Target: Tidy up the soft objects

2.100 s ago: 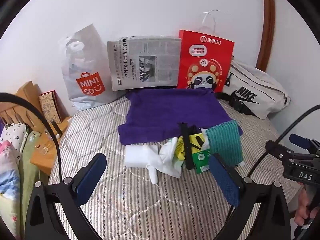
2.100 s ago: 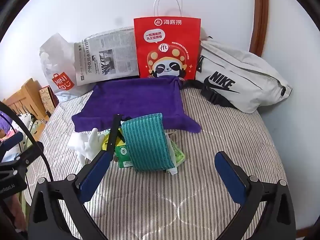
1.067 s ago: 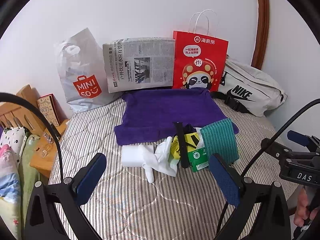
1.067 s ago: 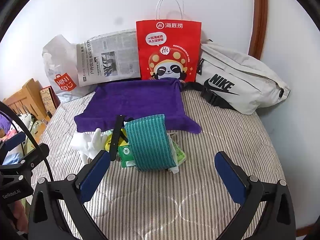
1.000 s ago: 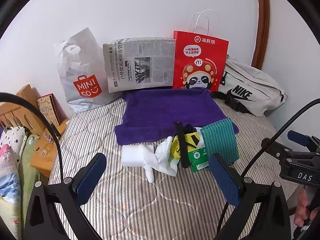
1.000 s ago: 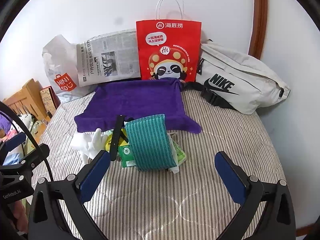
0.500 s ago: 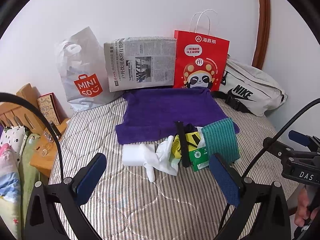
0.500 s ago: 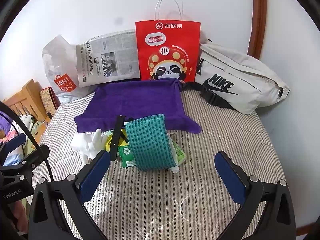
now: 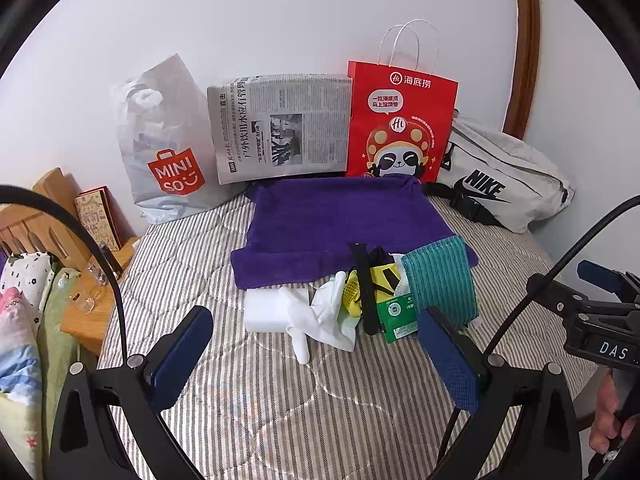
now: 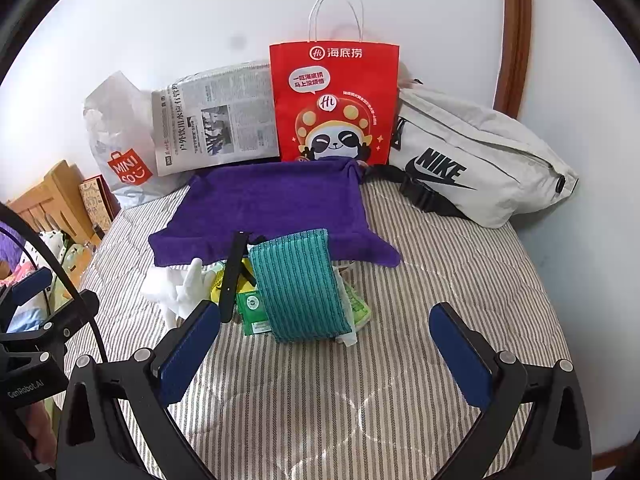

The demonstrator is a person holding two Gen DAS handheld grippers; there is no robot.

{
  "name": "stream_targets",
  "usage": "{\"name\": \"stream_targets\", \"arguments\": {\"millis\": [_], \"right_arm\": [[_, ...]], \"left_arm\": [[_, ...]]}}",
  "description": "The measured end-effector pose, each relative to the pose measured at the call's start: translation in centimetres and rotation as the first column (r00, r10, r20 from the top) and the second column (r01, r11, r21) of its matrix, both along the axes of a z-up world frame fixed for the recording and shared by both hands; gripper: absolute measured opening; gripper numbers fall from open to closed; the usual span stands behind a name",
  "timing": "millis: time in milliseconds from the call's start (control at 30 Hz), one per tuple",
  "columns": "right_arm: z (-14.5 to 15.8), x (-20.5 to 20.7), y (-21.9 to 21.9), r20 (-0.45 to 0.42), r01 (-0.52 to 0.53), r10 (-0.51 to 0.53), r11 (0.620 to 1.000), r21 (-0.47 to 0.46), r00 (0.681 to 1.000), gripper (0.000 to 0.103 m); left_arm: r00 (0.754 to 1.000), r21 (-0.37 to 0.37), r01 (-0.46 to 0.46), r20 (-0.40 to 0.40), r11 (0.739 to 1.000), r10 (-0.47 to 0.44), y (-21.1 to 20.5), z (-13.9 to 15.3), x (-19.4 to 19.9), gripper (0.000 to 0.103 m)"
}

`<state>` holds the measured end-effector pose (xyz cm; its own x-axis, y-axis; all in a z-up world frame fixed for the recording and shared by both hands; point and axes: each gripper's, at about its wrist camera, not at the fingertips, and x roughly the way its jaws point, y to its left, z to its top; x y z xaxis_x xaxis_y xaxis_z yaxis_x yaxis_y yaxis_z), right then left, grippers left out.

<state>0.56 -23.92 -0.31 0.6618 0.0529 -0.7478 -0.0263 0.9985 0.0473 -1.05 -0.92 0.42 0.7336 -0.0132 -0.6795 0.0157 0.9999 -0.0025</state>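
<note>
Bedding in grey stripes covers the bed (image 10: 440,280). Along its far edge stand a Miniso bag (image 9: 164,148), a newspaper (image 9: 280,128), a red paper bag (image 10: 334,100) and a Nike pouch (image 10: 472,160). A purple towel (image 10: 272,208) lies mid-bed; touching its near edge, a teal cloth (image 10: 300,284), white glove (image 9: 320,316), black strap (image 9: 366,288) and packets pile together. The left gripper (image 9: 320,356) and right gripper (image 10: 324,348) hover wide apart, holding nothing.

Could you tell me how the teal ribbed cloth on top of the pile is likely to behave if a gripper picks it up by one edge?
The teal ribbed cloth drapes over the items beneath, so it is probably floppy and would hang limp. It looks thin, so likely light. Its ribbed weave should give the pads fair grip. It might drag the white tissue at its lower edge.
</note>
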Motion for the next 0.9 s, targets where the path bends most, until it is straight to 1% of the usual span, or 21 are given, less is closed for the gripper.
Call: {"name": "stream_targets", "arguments": {"millis": [900], "right_arm": [[0.15, 0.02, 0.16, 0.001, -0.002, 0.002, 1.0, -0.006, 1.0, 0.103]], "left_arm": [[1.0, 0.005, 0.002, 0.001, 1.0, -0.002, -0.08, 0.02, -0.16, 0.103]]}}
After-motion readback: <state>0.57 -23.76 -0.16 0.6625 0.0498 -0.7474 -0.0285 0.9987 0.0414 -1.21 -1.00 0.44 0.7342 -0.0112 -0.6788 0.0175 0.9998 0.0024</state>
